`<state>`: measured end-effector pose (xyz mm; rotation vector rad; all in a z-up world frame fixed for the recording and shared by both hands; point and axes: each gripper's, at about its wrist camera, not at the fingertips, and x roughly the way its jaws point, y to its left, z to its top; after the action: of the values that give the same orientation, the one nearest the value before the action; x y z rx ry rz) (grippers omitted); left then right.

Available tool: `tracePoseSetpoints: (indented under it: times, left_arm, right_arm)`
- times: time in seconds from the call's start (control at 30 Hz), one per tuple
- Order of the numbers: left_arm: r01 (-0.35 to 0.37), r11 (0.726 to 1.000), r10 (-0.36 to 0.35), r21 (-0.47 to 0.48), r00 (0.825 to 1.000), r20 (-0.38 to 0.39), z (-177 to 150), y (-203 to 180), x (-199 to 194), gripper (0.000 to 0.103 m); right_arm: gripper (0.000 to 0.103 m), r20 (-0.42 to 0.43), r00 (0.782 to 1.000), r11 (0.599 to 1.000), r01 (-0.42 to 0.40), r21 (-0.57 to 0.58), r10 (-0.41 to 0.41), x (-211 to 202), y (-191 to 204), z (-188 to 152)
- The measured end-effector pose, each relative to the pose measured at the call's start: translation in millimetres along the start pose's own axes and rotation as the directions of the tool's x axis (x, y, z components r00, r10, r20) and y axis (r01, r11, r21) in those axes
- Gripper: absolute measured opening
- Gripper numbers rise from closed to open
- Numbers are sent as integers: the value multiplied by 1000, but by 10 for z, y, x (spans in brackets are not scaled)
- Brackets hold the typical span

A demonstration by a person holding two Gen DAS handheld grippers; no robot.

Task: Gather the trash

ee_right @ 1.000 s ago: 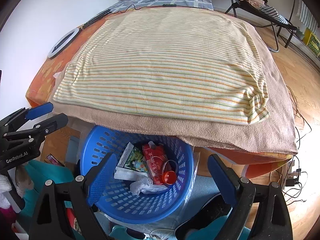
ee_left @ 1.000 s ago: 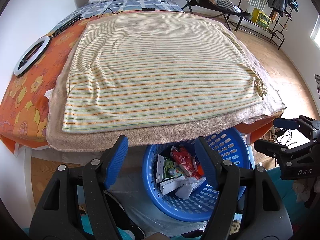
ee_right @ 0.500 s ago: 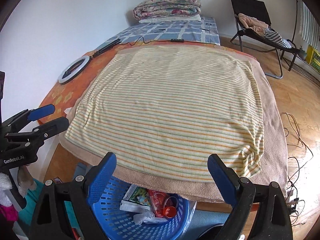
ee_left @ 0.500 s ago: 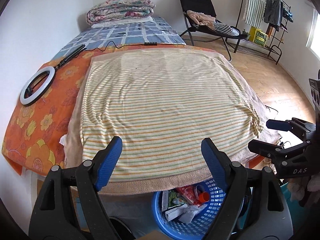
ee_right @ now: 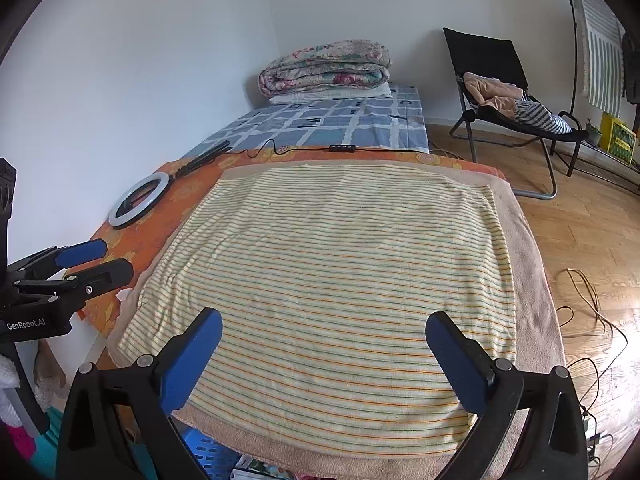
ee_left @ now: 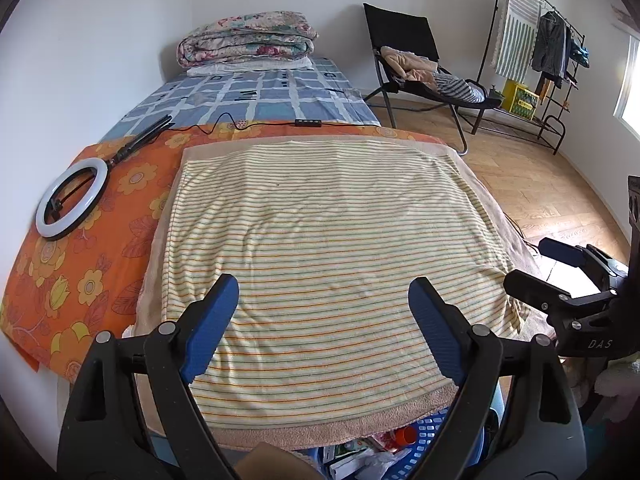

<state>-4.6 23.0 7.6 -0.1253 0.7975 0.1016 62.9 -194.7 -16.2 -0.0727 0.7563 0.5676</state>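
Down low, your blue basket (ee_left: 430,434) sits at the bed's foot, mostly hidden under the beige towel (ee_left: 328,432) edge; only a rim, some white wrappers (ee_left: 360,460) and an orange cap (ee_left: 405,436) show. Striped cloth (ee_left: 320,240) covers the bed ahead, with nothing lying on it. Ring light (ee_left: 72,204) lies far left on the orange sheet (ee_left: 88,248), folded quilt (ee_left: 248,42) at the head. Your left gripper (ee_left: 324,292) and right gripper (ee_right: 324,326) both have jaws spread wide, holding nothing.
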Motion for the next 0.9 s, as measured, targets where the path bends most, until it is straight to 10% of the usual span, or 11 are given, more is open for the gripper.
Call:
tracePoseSetpoints:
  times: [0.9]
  left_arm:
    - [-67,998,67,1,997,34,-117,32,-72,103]
  right_arm:
    - [103,2,1000,999,24,42,-24,36,-119,-65]
